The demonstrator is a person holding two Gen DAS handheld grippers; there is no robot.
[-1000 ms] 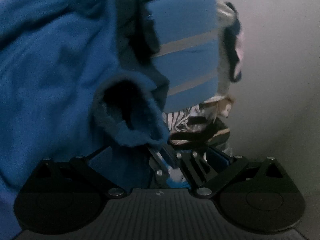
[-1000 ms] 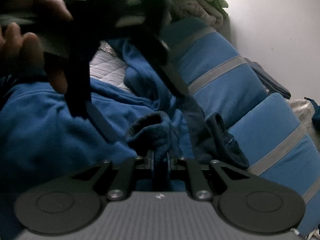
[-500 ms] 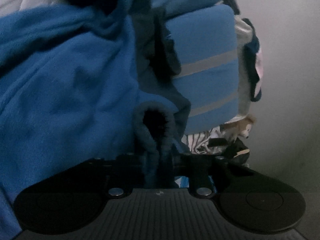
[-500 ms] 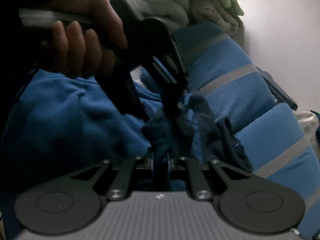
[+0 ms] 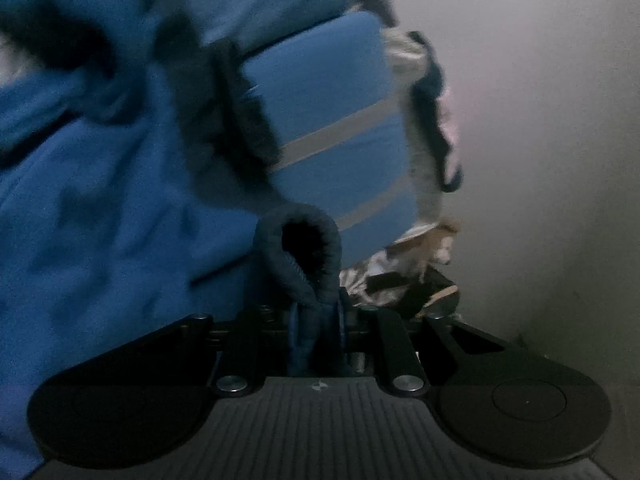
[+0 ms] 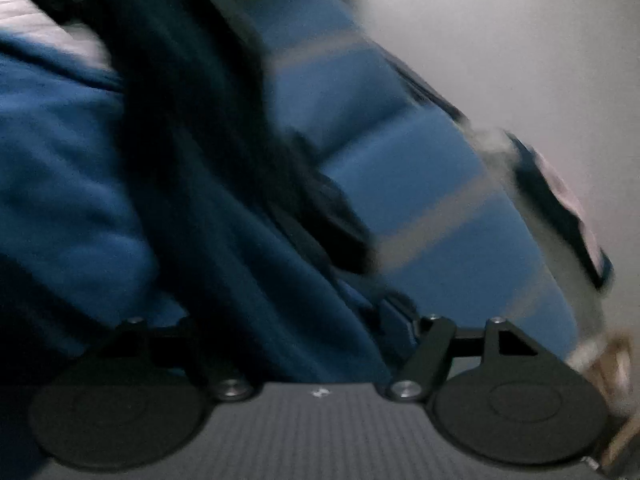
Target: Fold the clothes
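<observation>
In the left wrist view we see our left gripper (image 5: 316, 332) pinching the blue fleece's cuff (image 5: 298, 240), near the striped cushion (image 5: 340, 128). In the right wrist view our right gripper (image 6: 304, 344) is opening, fleece (image 6: 72, 208) lying loose between its spread fingers.

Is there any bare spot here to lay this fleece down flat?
None in view. The blue fleece, its cuff pinched in the left gripper, fills the left side. The striped blue cushions border it, with heaped laundry against the wall. A sliver of pale quilt shows top left in the right wrist view.
</observation>
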